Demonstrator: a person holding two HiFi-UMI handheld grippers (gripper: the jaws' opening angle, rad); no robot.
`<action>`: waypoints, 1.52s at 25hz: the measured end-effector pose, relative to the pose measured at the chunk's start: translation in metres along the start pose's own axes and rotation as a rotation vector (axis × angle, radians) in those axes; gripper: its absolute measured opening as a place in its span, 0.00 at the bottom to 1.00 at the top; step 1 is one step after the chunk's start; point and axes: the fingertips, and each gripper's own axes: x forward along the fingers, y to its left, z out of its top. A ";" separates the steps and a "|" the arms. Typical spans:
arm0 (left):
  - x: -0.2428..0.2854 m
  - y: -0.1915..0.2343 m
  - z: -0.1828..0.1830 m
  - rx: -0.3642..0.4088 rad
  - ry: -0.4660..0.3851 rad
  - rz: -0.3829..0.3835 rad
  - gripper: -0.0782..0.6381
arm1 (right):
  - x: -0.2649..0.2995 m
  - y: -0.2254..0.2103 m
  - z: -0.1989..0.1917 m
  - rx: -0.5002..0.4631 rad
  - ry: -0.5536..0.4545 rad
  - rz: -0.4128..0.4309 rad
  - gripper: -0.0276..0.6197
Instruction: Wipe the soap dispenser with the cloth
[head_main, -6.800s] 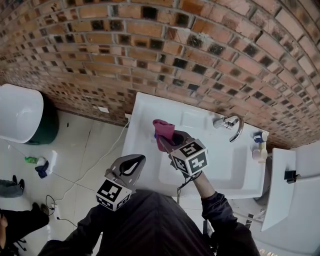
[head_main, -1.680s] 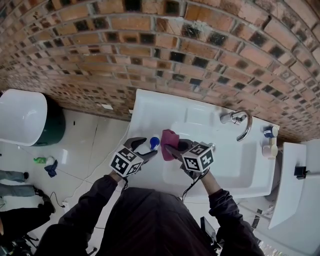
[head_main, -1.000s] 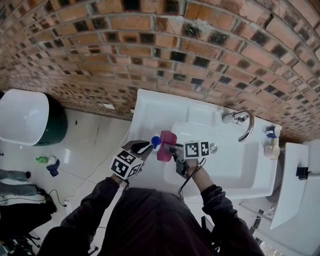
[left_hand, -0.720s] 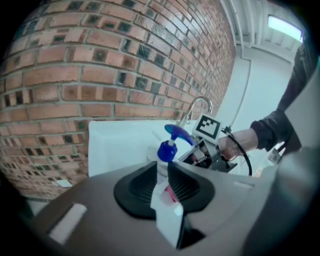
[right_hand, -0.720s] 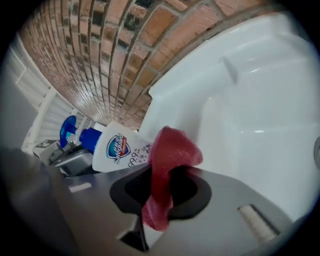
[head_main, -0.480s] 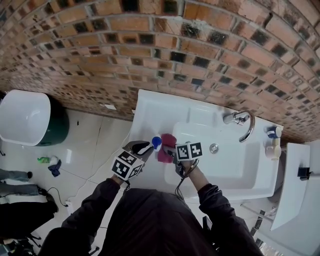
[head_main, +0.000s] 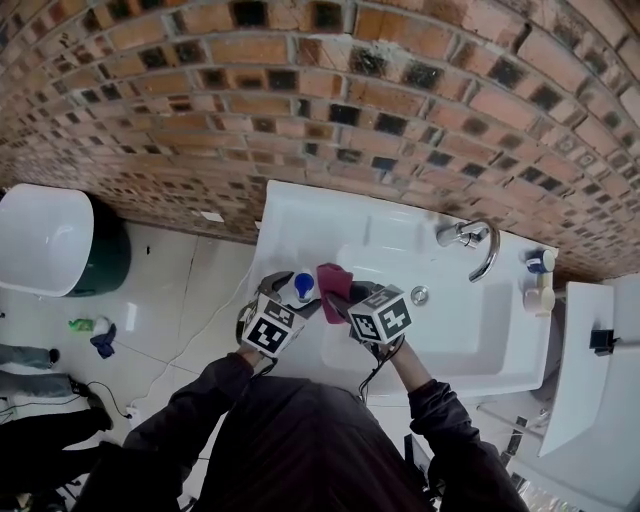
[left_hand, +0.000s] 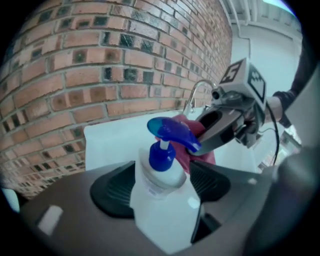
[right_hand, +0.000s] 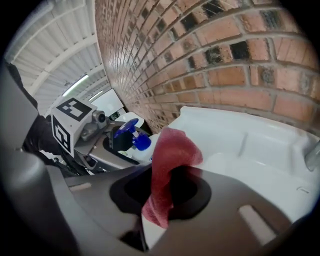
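— Grip first: what is the left gripper (head_main: 292, 292) doing with the soap dispenser (left_hand: 165, 200)?
— Letting go of it. Its jaws have just been opening and stand wide, with the clear bottle upright between them and a gap showing at the pads. Released, then, though the bottle is not yet out from between them.
— Where does the bottle sit?
— On the left rim of the white sink (head_main: 300, 215), just beside the basin. The blue pump head is on top and its nozzle is turned towards the cloth (right_hand: 167, 160). I judge that it stands on the rim by its own weight, which would be why the jaws can spread.
— And the cloth?
— Red, clenched in the right gripper (head_main: 338, 298). The jaws are closed on a fold, and a loose flap sticks up past the tips. It is held just beside the pump, so the soft flap, not the hard jaws, meets the plastic.
— Touching?
— In the head view they look close to it, but I cannot tell.
— Why release at all?
— My guess is that the pads cover the bottle's sides, so opening bares them for the cloth. Or the wiping is done and the bottle is being set down. Nothing visible settles which.
— Risk?
— An unheld, light bottle on the rim could tip if the cloth pushes it sideways.
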 end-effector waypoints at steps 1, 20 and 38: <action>0.004 0.001 -0.001 0.006 0.011 0.020 0.60 | -0.001 0.002 0.000 0.005 -0.007 -0.001 0.15; -0.009 -0.012 -0.030 0.426 0.105 -0.264 0.41 | -0.017 0.002 0.030 -0.043 -0.040 0.127 0.15; -0.009 -0.013 -0.030 0.377 0.085 -0.249 0.41 | 0.075 -0.033 -0.040 0.003 0.287 0.113 0.15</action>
